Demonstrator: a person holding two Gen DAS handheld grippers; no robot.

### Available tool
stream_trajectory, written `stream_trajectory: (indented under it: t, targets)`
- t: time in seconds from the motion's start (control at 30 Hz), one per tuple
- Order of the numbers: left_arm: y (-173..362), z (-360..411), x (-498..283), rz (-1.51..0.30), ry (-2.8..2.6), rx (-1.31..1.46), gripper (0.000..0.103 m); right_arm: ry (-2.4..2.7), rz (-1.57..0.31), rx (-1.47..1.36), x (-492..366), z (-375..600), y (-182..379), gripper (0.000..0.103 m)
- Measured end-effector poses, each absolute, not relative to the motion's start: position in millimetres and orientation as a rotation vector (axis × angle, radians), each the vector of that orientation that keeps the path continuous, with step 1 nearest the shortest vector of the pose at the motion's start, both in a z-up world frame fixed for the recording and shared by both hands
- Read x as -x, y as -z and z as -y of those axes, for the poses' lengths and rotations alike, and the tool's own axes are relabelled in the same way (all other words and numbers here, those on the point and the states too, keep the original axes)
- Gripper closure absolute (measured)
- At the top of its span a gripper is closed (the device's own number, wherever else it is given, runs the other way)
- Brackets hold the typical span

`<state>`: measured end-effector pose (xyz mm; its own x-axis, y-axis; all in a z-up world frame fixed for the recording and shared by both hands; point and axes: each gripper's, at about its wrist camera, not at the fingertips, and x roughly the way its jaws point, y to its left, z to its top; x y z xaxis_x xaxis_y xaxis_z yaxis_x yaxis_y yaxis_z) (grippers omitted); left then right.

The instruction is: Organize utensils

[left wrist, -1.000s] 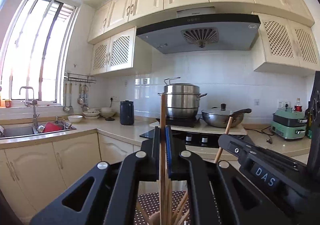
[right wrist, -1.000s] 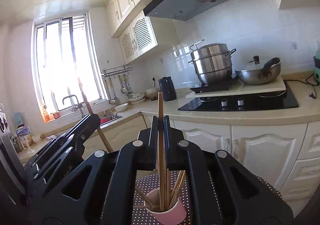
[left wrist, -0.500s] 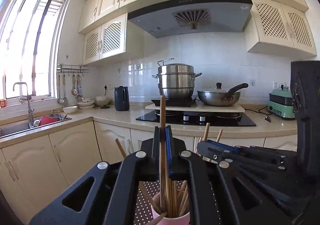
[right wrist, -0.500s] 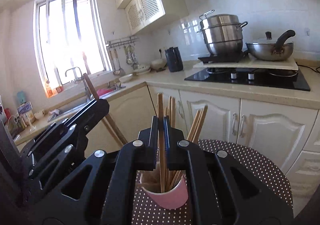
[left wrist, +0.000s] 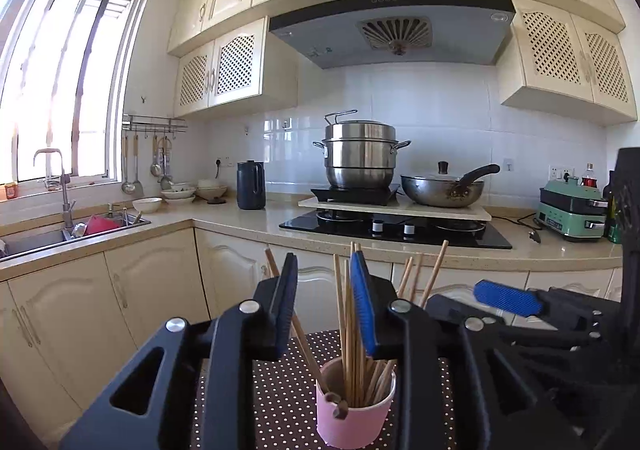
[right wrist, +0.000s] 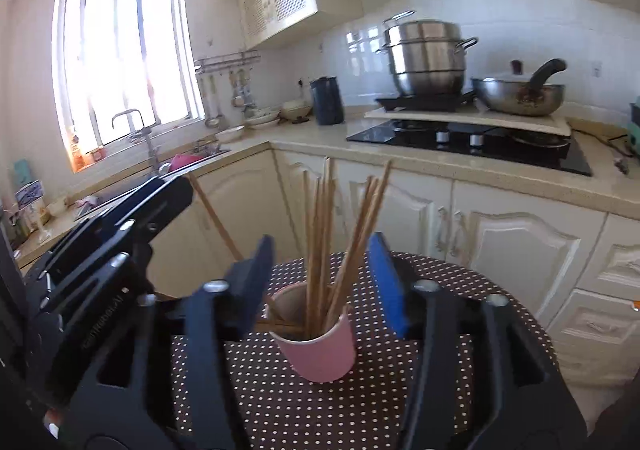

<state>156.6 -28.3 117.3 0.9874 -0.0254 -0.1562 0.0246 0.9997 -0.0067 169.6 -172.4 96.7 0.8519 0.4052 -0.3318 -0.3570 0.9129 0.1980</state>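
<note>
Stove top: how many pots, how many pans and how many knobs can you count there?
Steamer pot: 1
Pan: 1
Knobs: 2
Total: 4

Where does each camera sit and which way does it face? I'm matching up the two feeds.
Left wrist: on the left gripper, facing the stove; own open jaws and the right gripper show.
Right wrist: on the right gripper, angled towards the sink; own open jaws and the left gripper show.
Shared: pink cup of chopsticks, steamer pot.
</note>
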Motion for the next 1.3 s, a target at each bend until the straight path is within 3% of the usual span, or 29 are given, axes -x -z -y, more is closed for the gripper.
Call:
stream_trajectory:
  t: [0.23, 0.4, 0.7, 1.3]
  targets:
    - [-122.8, 22.7, -129.0, -0.131, 0.034, 0.003, 0.068, -0.384, -0.337, -0.119, -133.8, 174.8, -107.3, 0.042]
    - [-123.5, 20.6, -101.7, -0.114, 0.038, -0.005, 0.059, -0.366, -0.291, -0.105, -102.5, 174.6, -113.1, 0.028]
    - [-112.5, 23.1, -63.0, -0.130, 0.058, -0.014, 0.054, -0.310, -0.261, -0.078, -58.8, 179.6, -104.3, 0.011]
    - [-82.2, 29.9, -47.6, -0.216, 0.047, -0.001, 0.053, -0.252, -0.328, -0.070, -37.4, 182.4, -70.4, 0.008]
